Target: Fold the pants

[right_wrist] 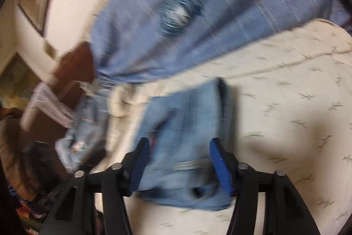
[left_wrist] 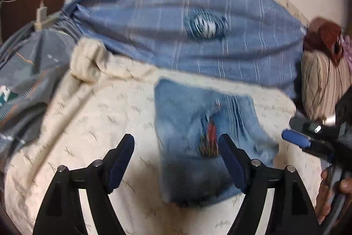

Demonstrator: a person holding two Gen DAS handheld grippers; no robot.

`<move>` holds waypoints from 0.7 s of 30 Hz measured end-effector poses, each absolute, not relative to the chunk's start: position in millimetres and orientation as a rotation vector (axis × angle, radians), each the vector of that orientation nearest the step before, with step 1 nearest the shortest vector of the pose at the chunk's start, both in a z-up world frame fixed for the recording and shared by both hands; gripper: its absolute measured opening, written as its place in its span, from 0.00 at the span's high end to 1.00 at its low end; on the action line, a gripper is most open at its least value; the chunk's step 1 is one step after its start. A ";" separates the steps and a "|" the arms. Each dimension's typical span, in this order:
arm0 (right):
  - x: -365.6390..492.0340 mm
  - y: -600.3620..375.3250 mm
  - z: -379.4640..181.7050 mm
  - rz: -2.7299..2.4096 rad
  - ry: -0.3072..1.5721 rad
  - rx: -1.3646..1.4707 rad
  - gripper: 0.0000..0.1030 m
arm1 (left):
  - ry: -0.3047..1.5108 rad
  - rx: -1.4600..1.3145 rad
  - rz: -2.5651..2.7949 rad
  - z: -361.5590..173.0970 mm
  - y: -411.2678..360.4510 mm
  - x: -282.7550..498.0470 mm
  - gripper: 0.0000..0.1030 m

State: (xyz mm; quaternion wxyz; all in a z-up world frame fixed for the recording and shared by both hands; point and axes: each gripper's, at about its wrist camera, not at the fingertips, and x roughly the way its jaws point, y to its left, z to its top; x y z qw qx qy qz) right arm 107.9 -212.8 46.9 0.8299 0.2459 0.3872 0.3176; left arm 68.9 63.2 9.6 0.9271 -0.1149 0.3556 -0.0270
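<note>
The light blue denim pants (left_wrist: pixel 204 138) lie folded into a compact rectangle on the cream bedsheet (left_wrist: pixel 99 120), with a red patch on top. My left gripper (left_wrist: pixel 176 142) is open above the sheet, its right finger over the pants' left part. My right gripper (left_wrist: pixel 294 138) enters from the right edge there, beside the pants. In the right wrist view, the right gripper (right_wrist: pixel 178 149) is open, its blue pads either side of the folded pants (right_wrist: pixel 187 124), above them. Both views are motion-blurred.
A blue striped blanket (left_wrist: pixel 176 21) with a round emblem lies across the far side of the bed. A grey-blue patterned cloth (left_wrist: pixel 28 80) lies left. A charger and cable (left_wrist: pixel 40 12) sit by a brown headboard. A striped pillow (left_wrist: pixel 323 80) sits right.
</note>
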 end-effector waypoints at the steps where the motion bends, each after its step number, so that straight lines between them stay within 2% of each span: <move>1: 106.5 -208.6 43.9 0.695 0.834 0.532 0.29 | 0.774 -0.218 -0.048 -2.5 57.6 72.2 0.22; 3: 110.2 -199.4 22.1 0.713 0.910 0.553 0.28 | 0.926 -0.163 -0.026 -34.5 45.6 85.1 0.21; 5: 121.8 -194.2 -14.3 0.654 1.039 0.555 0.28 | 0.905 -0.225 -0.026 -42.6 50.2 81.0 0.17; 7: 121.1 -202.4 -10.2 0.656 1.015 0.607 0.28 | 0.929 -0.248 -0.013 -34.8 55.3 77.0 0.17; 12: 94.9 -215.6 38.4 0.655 0.928 0.535 0.28 | 0.827 -0.192 0.015 0.0 53.1 46.4 0.16; 14: 70.6 -224.3 53.9 0.635 0.868 0.494 0.23 | 0.802 -0.188 0.027 11.4 50.7 31.4 0.13; 21: -2.1 -235.4 46.9 0.492 0.814 0.255 0.17 | 0.733 -0.142 0.065 32.2 32.3 -15.9 0.05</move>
